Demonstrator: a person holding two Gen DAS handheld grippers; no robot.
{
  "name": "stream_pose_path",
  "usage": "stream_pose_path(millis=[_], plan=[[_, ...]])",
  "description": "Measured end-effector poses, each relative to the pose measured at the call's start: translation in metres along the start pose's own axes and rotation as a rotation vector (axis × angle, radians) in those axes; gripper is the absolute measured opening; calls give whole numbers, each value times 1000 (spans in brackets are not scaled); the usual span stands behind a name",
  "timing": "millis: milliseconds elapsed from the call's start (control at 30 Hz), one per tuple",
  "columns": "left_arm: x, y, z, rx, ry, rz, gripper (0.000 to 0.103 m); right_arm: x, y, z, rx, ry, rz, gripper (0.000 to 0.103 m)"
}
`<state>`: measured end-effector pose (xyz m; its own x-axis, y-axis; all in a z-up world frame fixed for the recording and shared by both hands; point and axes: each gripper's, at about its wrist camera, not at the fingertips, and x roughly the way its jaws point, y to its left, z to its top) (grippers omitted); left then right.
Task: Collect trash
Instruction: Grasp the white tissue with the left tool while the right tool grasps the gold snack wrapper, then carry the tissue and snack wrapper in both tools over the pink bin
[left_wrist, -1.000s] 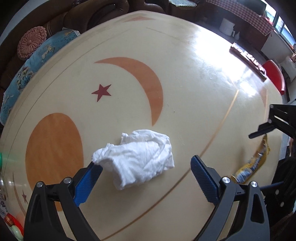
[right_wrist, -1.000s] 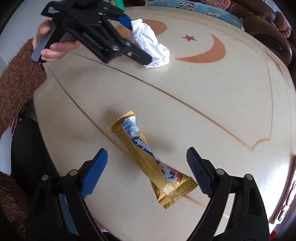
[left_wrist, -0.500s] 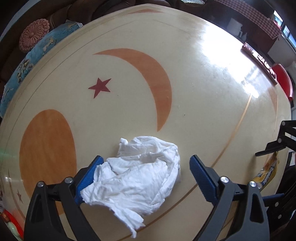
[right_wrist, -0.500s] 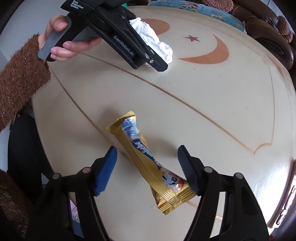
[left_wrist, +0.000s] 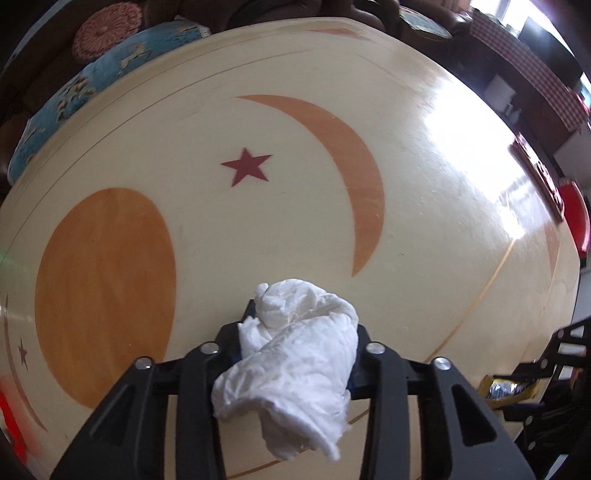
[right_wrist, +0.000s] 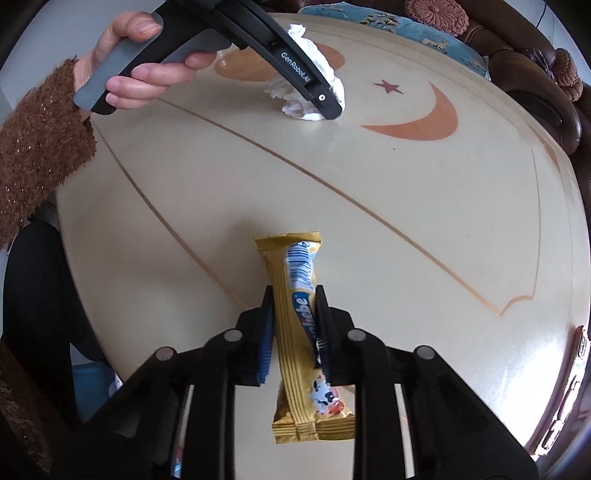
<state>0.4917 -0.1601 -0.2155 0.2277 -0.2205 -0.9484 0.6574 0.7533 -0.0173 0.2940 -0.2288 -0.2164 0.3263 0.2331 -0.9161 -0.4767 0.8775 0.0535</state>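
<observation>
Both tongs, seen spread a second ago, are now closing: the left tongs (left_wrist: 299, 332) are pinched on the crumpled tissue (left_wrist: 295, 354), the right tongs (right_wrist: 293, 325) on the gold snack wrapper (right_wrist: 301, 332), above the table (right_wrist: 406, 221).

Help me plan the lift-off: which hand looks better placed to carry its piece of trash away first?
Right, narrowly. The right gripper is closing its fingers flat on the slim gold wrapper; the left gripper is closing on a loose tissue with much hanging free.

The cream tabletop (left_wrist: 295, 229) lies bare past the crumpled tissue (left_wrist: 295, 354); a red box (left_wrist: 546, 177) lines its far edge.
</observation>
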Motion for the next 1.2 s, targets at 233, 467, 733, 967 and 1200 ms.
stream_pose_path(millis=[233, 467, 733, 967, 1200], plan=[[-9, -7, -3, -23, -13, 23, 27, 0, -11, -1, 32, -7, -3, 18], [-25, -13, -10, -4, -24, 42, 27, -5, -12, 2, 47, -22, -5, 18], [-41, -17, -19, 6, -43, 48, 27, -18, -5, 6, 38, -35, -31, 18], [-63, -15, -43, -11, -61, 77, 28, -38, 7, 10, 34, -54, -61, 18], [-107, -25, -72, -20, -114, 93, 28, -73, 27, 15, 21, -87, -99, 18]])
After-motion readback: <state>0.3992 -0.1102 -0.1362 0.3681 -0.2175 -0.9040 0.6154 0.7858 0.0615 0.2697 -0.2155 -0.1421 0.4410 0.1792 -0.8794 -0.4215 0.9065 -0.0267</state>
